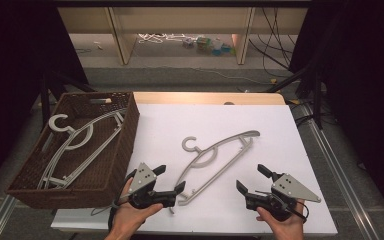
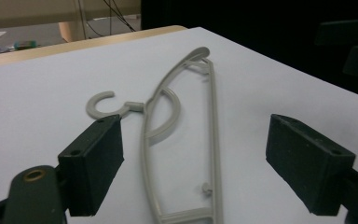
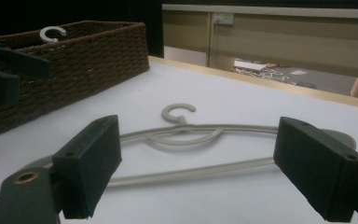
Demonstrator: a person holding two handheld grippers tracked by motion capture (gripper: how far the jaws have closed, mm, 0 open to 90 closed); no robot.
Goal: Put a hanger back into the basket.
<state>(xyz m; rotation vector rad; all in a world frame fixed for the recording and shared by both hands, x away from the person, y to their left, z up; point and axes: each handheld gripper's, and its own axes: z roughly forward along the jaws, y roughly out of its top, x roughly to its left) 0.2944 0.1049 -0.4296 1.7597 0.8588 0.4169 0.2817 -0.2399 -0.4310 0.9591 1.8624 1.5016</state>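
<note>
- Nearest the high camera, at about 7 o'clock on the worktop (image 1: 280, 220), sits the left hand-held gripper (image 1: 170, 180), its jaws spread wide and holding nothing.
- Between those jaws in the left gripper view (image 2: 193, 154) the hanger's near end runs up the gap; neither pad touches it.
- At about 5 o'clock the right hand-held gripper (image 1: 250, 179) is held in a hand (image 1: 282, 225), jaws likewise wide apart and empty.
- Its own view (image 3: 196, 163) looks across the hanger (image 3: 191, 140), which lies flat beyond the pads, hook curling up toward 12 o'clock.
- Lying flat near the worktop's middle, the grey hanger (image 1: 215, 157) has its hook toward 10 o'clock and its long bar slanting from 7 to 1 o'clock, between the two grippers.
- Off at 9 o'clock, on the worktop's left edge, stands a brown woven basket (image 1: 125, 145) with more grey hangers (image 1: 75, 142) inside; probably two or three, though they overlap too much to count.
- Behind the worktop at 12 o'clock is a floor with cables and small coloured clutter (image 1: 210, 45).
</note>
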